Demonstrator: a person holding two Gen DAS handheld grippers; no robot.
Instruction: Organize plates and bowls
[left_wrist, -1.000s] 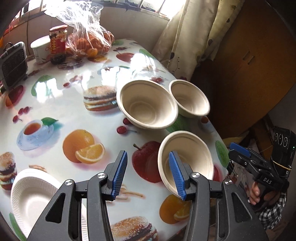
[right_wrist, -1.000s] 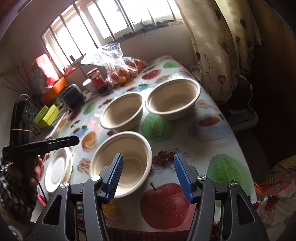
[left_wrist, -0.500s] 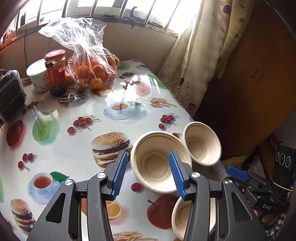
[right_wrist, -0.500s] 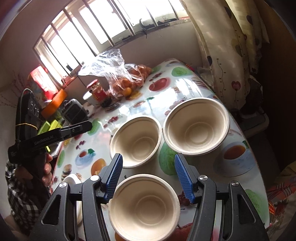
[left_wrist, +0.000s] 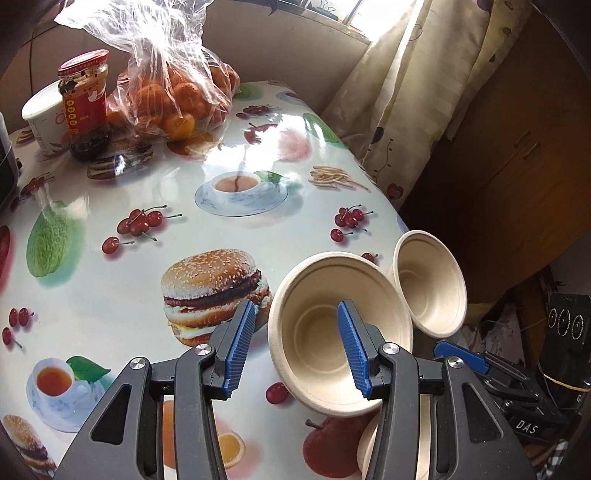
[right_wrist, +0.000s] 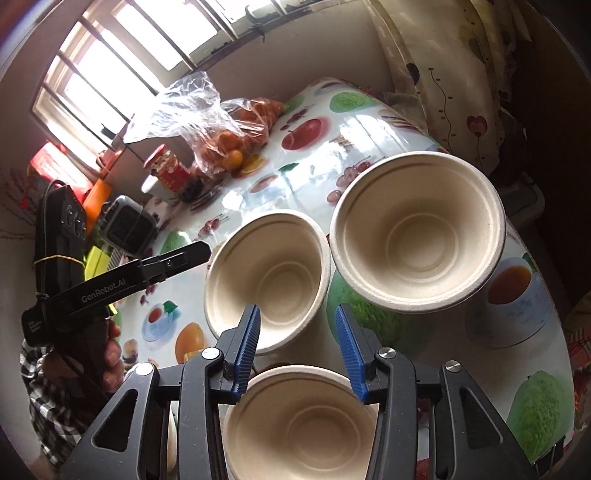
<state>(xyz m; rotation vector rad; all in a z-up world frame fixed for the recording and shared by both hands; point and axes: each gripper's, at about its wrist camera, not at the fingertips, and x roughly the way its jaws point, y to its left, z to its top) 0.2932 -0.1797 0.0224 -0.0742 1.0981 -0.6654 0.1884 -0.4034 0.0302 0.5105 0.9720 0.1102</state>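
Bowls of pale beige moulded pulp, three of them, sit in a cluster near the curtain-side edge of the round desk with its glossy fruit-and-burger printed cover. In the right wrist view the largest bowl lies at about 1 o'clock, a middle bowl just beside it at 11 o'clock with their rims almost touching, and the nearest bowl at 6 o'clock, directly under the right gripper. Its blue-padded jaws have just been closing in, yet they stand apart with nothing pressed between them; the near bowl's rim shows below the gap.

The left gripper is part open and empty too. Its right-hand pad overlaps the middle bowl in the left wrist view, but whether it touches the bowl I cannot tell. The largest bowl sits beyond at 2 o'clock.

At the far side of the desk, around 11 o'clock in the left wrist view, stand a clear plastic bag of oranges, a red-lidded glass jar and a white paper tub. A hand in a checked sleeve grips the left tool's handle.
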